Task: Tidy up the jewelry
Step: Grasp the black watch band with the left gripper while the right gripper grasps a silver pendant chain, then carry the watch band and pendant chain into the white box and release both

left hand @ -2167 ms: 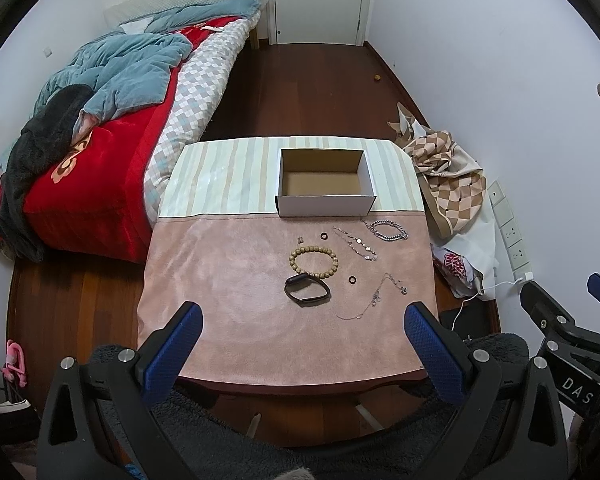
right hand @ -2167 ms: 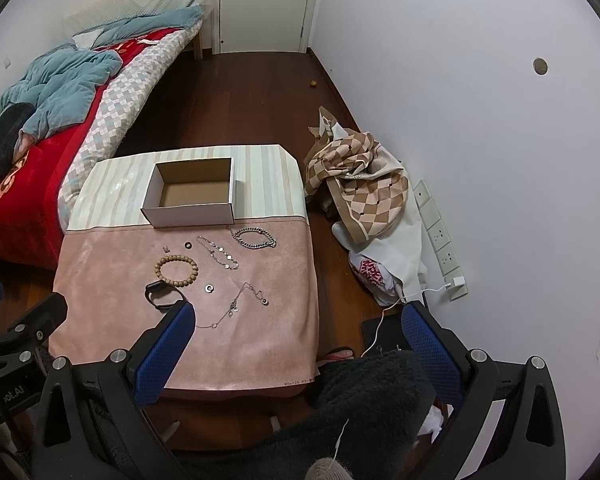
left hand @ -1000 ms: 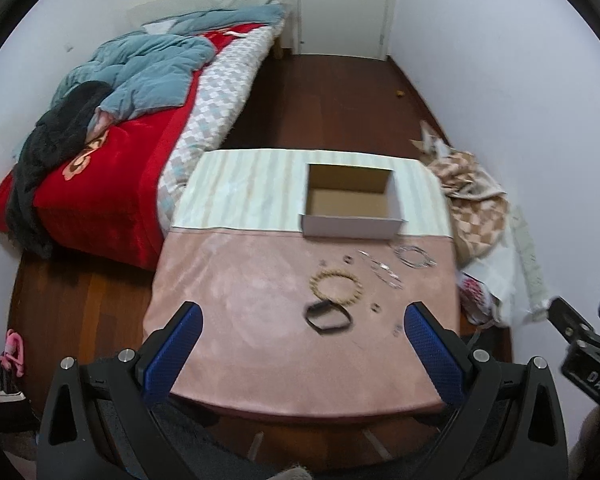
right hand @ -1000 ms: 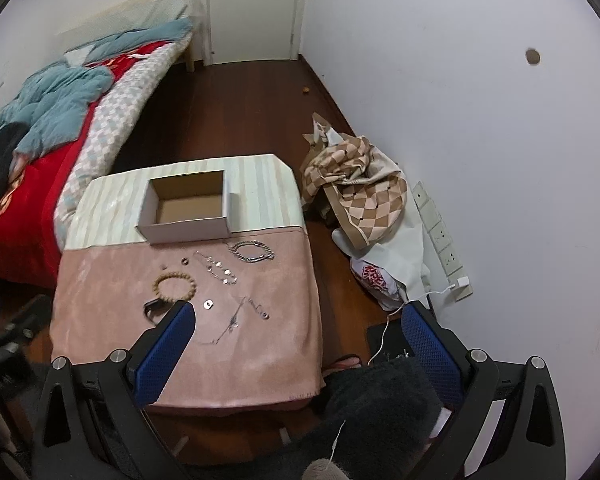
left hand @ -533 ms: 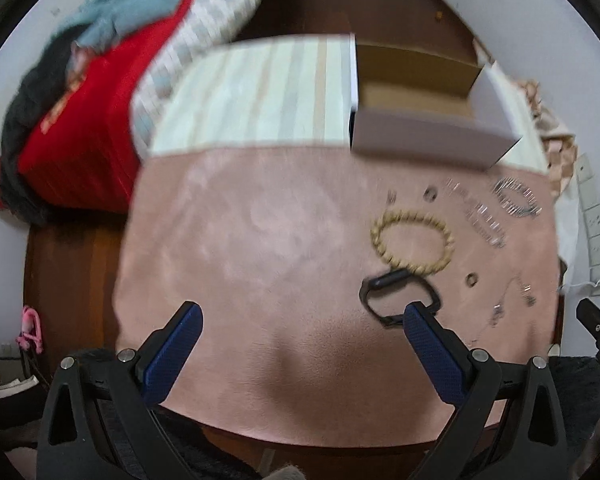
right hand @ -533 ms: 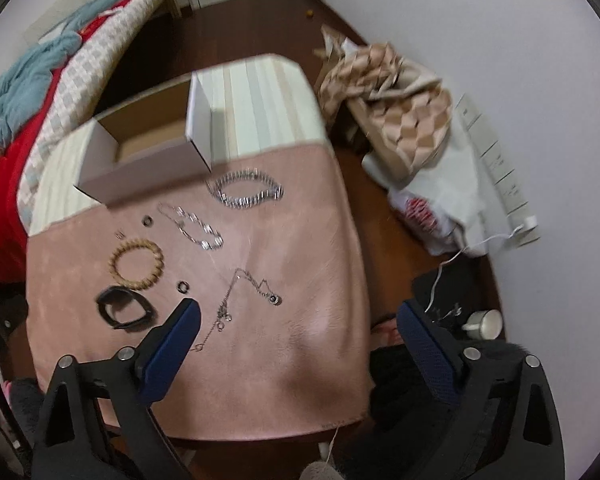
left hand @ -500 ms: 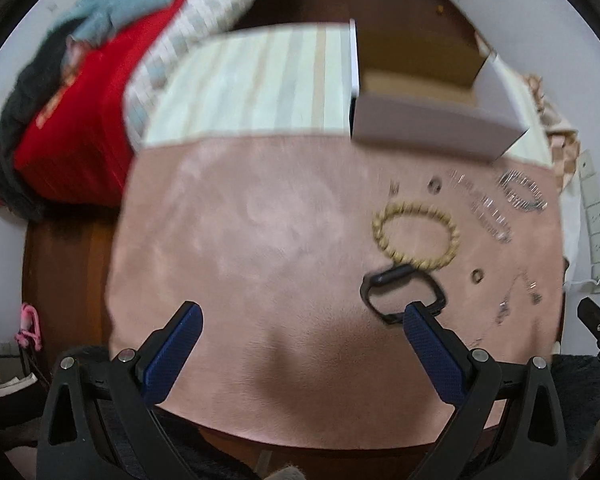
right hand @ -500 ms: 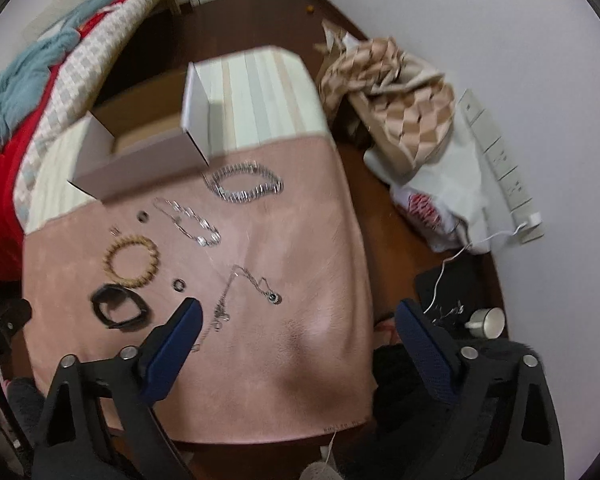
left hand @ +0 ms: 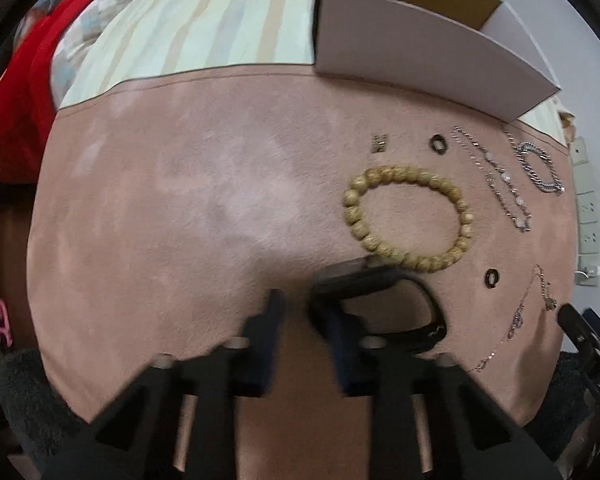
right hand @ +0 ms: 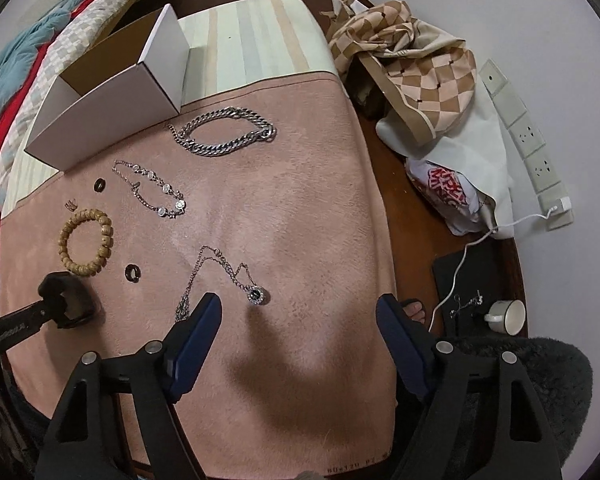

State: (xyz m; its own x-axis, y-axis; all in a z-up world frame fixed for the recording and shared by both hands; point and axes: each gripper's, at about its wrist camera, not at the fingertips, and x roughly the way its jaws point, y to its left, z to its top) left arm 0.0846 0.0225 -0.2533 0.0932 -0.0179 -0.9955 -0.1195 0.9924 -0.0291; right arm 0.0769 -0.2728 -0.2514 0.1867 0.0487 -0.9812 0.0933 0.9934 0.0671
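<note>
Left wrist view: the left half of the pink-clothed counter (left hand: 160, 200) lies bare out to its left edge. The left claw (left hand: 300, 304) has just been closing and its jaws stand nearly together. The black wristband (left hand: 384, 278) has its left end against the right finger (left hand: 340, 328). A strip of cloth shows beside that end, so I cannot tell whether it is pinched. Just beyond lies the wooden bead bracelet (left hand: 406, 216), and the open cardboard box (left hand: 420, 56) sits at the far edge.

Right wrist view: the right claw (right hand: 298, 304) has also been closing but still gapes over bare cloth. The pendant necklace (right hand: 257, 295) lies near its left finger. Clear cloth runs right to the counter's edge, with a checked bag (right hand: 428, 80) on the floor beyond.
</note>
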